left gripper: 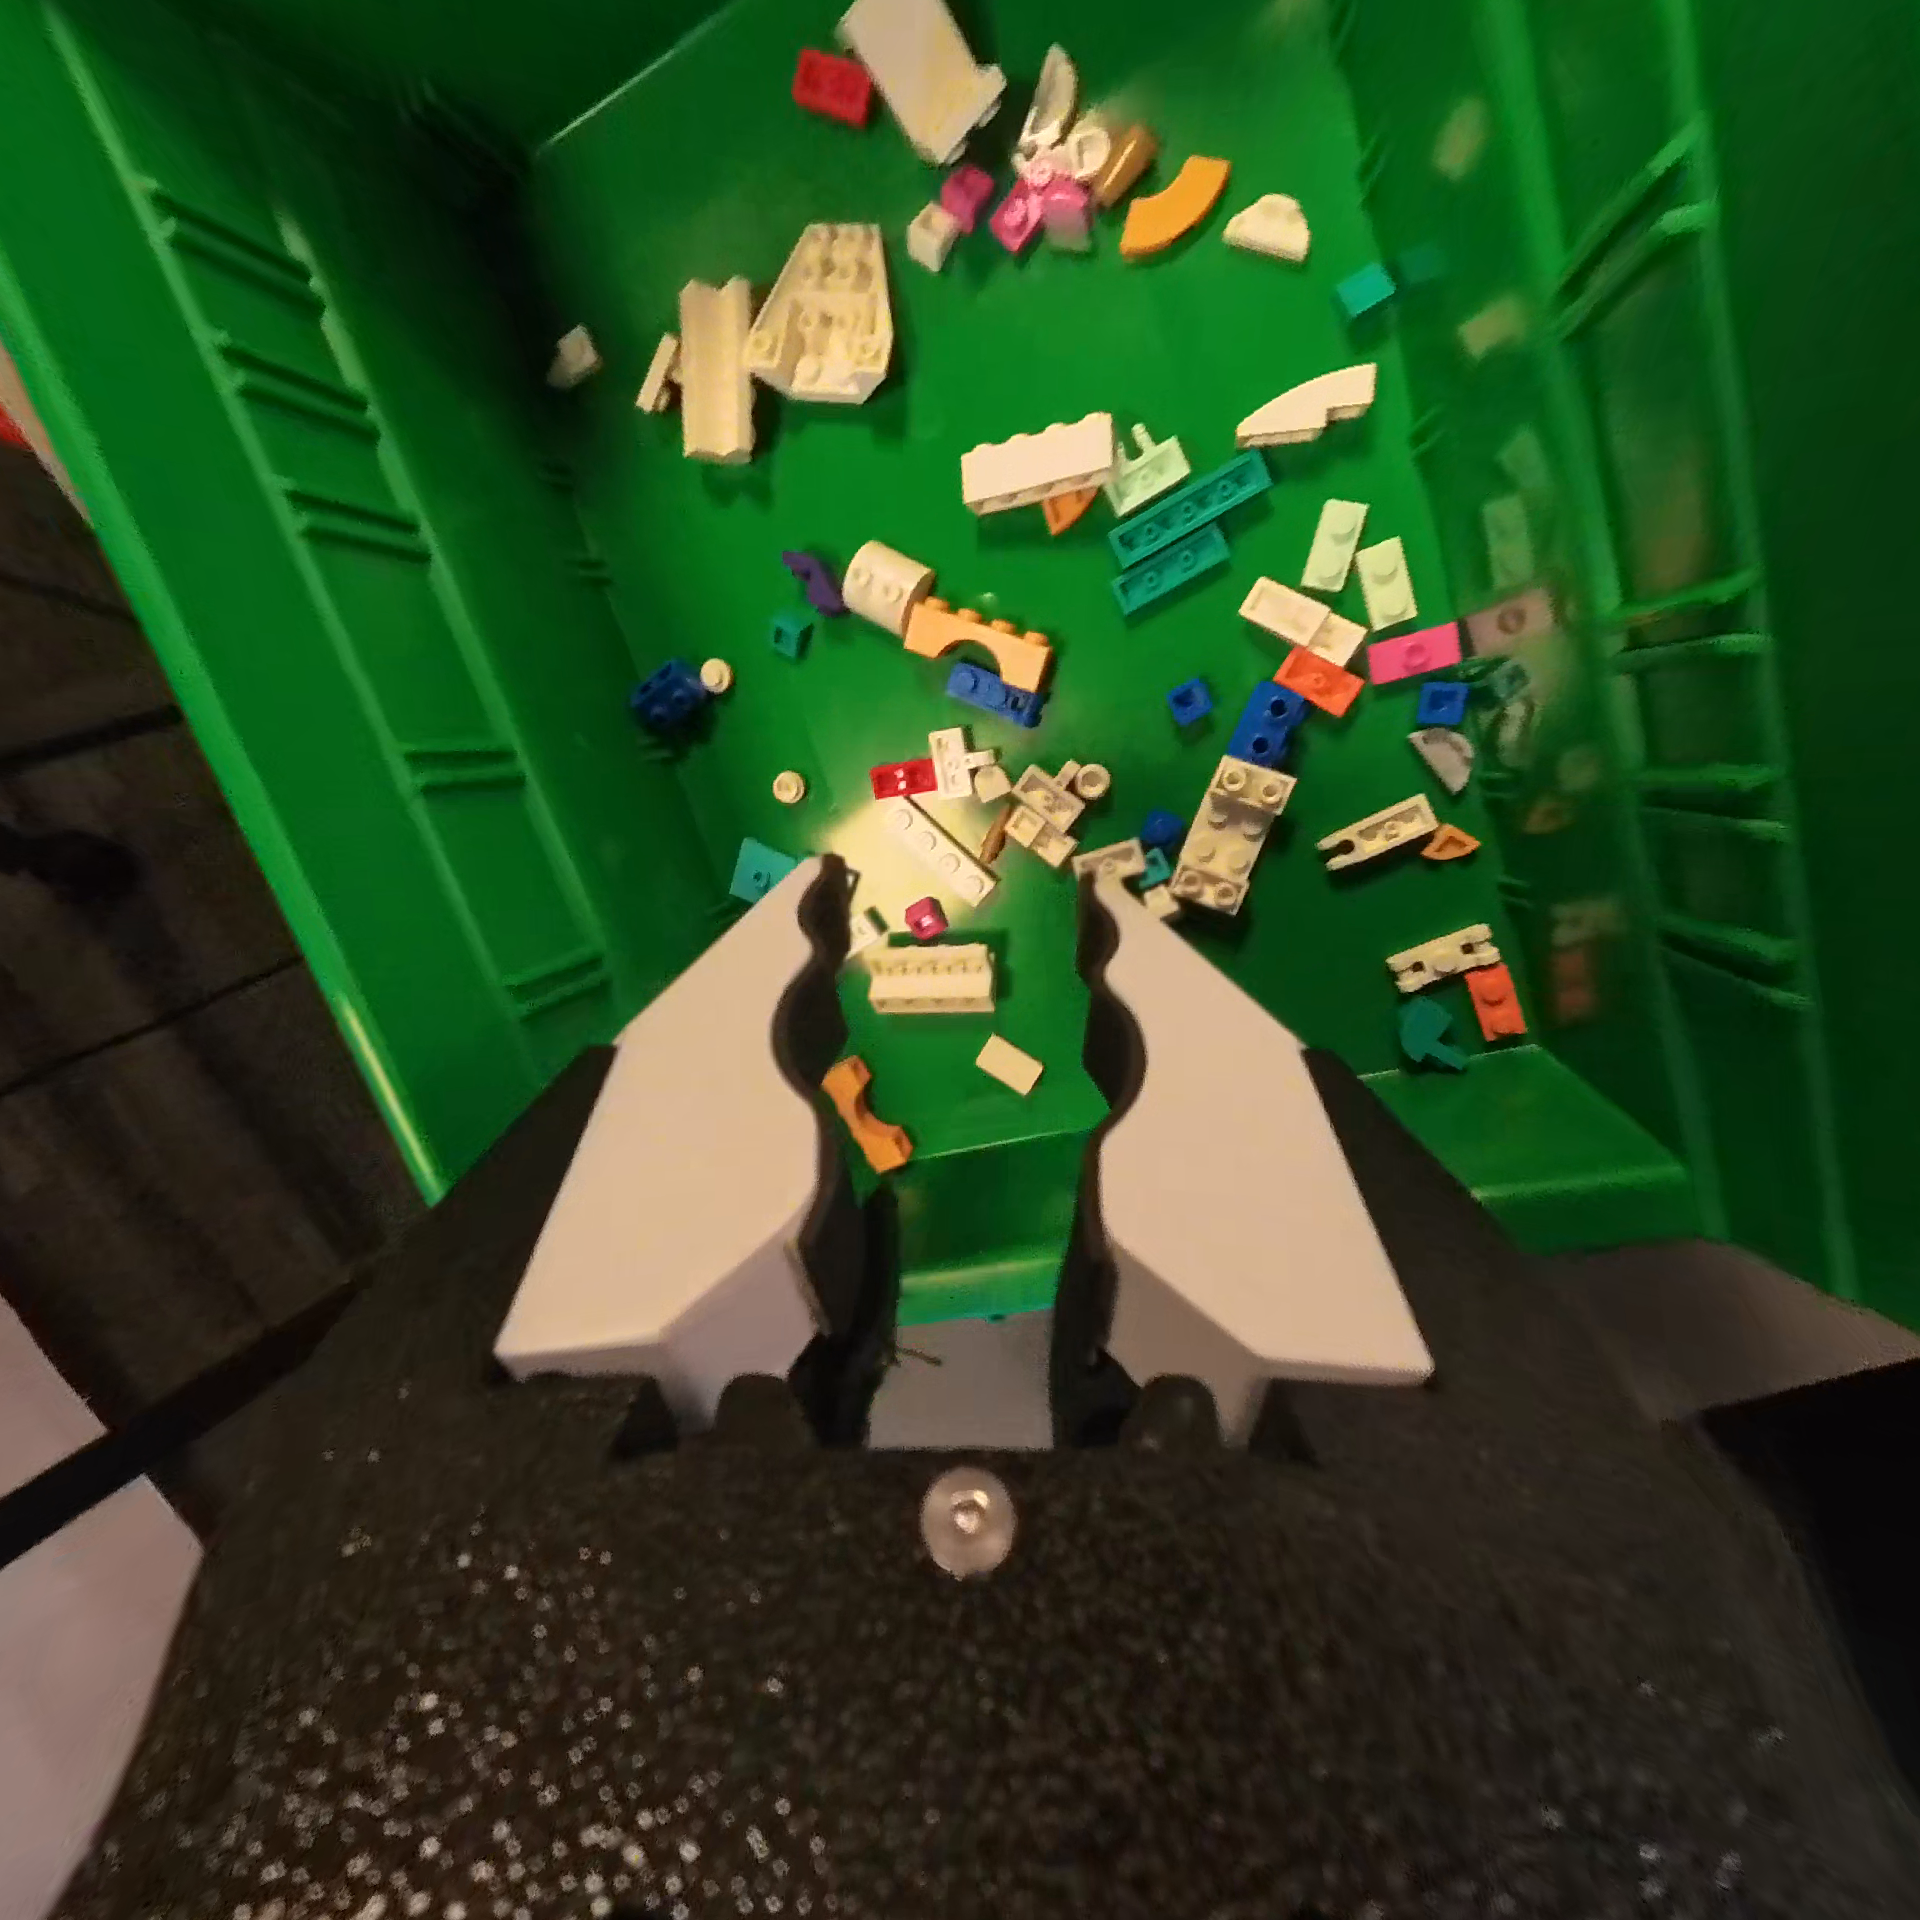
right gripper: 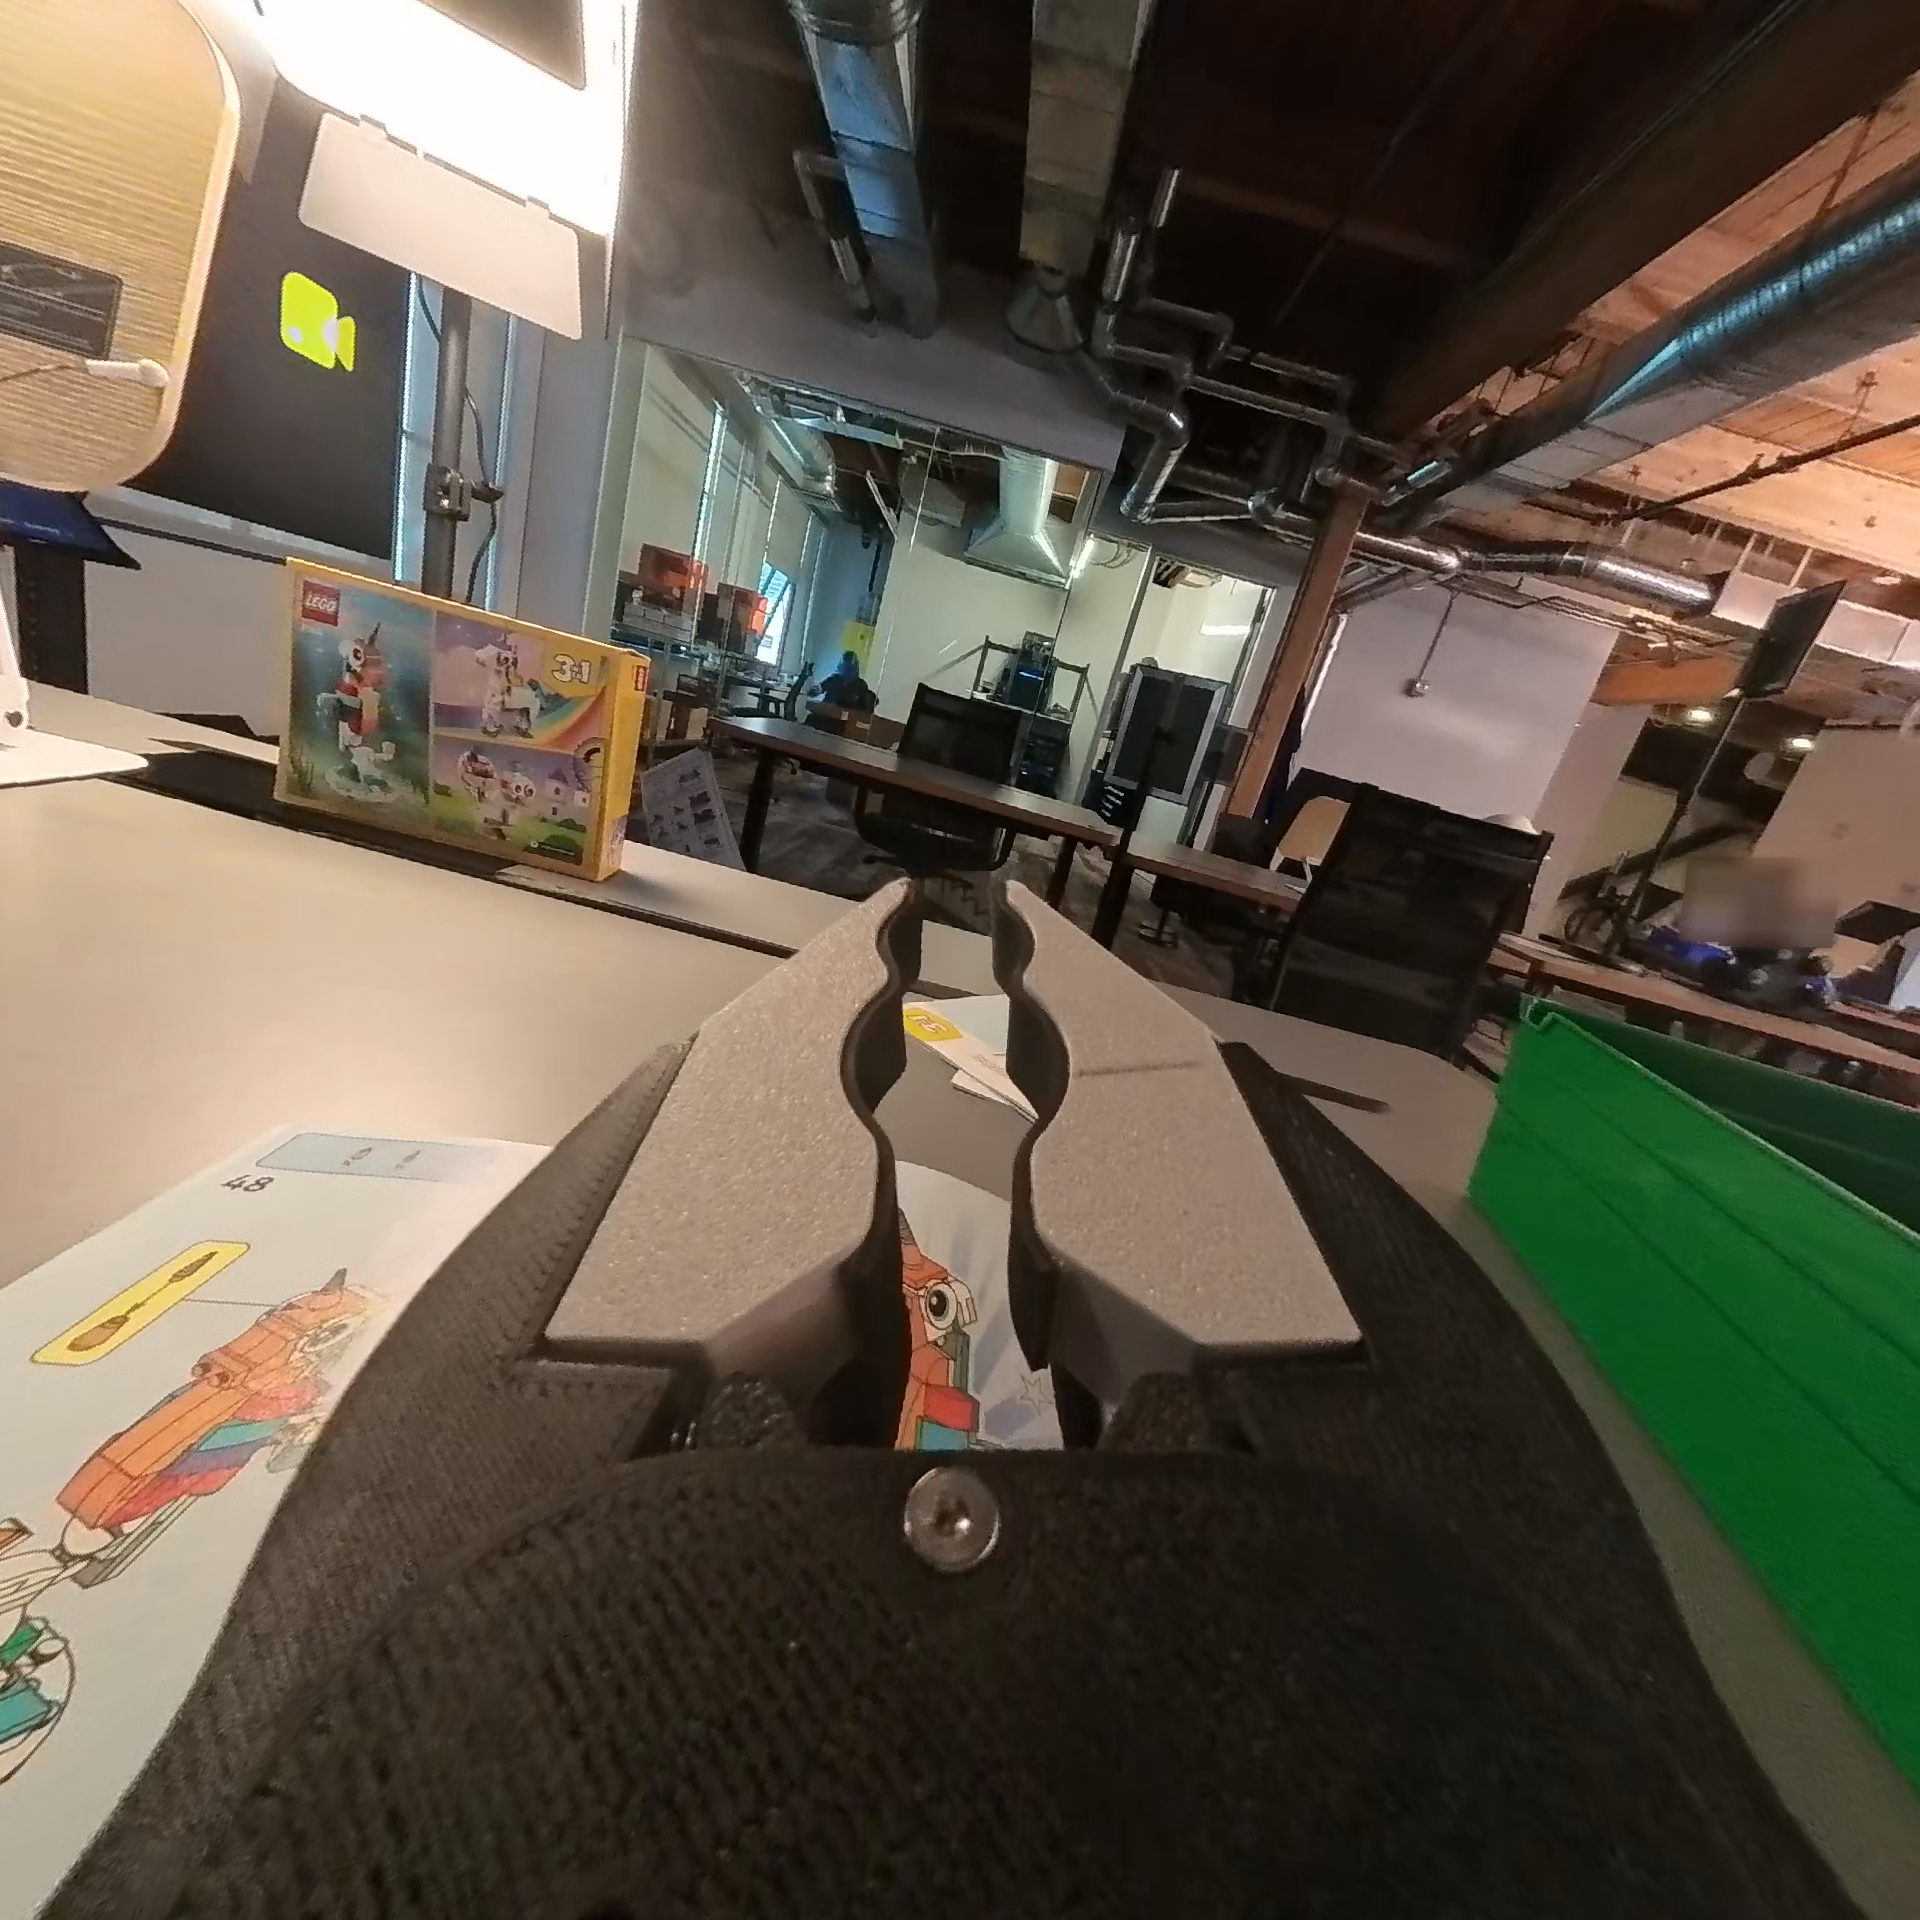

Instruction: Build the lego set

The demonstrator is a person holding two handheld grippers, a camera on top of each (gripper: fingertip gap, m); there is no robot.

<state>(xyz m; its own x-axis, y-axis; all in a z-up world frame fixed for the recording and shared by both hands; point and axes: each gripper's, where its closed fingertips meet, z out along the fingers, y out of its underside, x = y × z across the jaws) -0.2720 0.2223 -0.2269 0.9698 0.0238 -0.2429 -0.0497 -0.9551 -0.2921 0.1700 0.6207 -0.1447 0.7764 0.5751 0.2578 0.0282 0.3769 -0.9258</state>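
Observation:
In the left wrist view, my left gripper (left gripper: 956,883) is open and empty, pointing down into a green bin (left gripper: 1143,343) with several loose lego pieces on its floor. A white plate with holes (left gripper: 940,844), a small magenta piece (left gripper: 923,916) and a cream brick (left gripper: 930,979) lie between or just beyond the fingertips. An orange arch (left gripper: 864,1114) lies lower between the fingers. In the right wrist view, my right gripper (right gripper: 958,891) is open a little and empty, low over the instruction booklet (right gripper: 187,1340) on the grey table (right gripper: 312,987).
The yellow lego box (right gripper: 457,717) stands at the back left of the table. The green bin (right gripper: 1704,1247) stands at the right. A small leaflet (right gripper: 977,1049) lies beyond the right fingers. Chairs and tables stand farther off. A black mat (left gripper: 125,935) lies left of the bin. My right fingertips sit around 60 cm from my left ones.

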